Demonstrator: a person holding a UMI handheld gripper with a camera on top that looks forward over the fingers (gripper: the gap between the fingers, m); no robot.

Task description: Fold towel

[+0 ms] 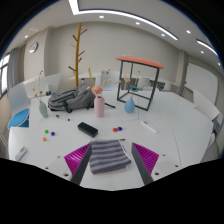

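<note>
A grey striped towel (108, 156) lies folded into a small rectangle on the white table (170, 140), flat between my two fingers. My gripper (112, 158) is open, with its magenta pads (78, 157) on either side of the towel. The left pad is at the towel's left edge. A strip of bare table shows between the towel and the right pad. The towel rests on the table and is not lifted.
Beyond the towel lie a black remote (88, 129), small coloured pieces (118, 128), a pink bottle (98, 104), a blue jug (130, 103) and a grey bundle (66, 99). A blue bowl (20, 117) sits far left. A wooden coat stand (78, 55) and an orange-topped side table (140, 62) stand behind.
</note>
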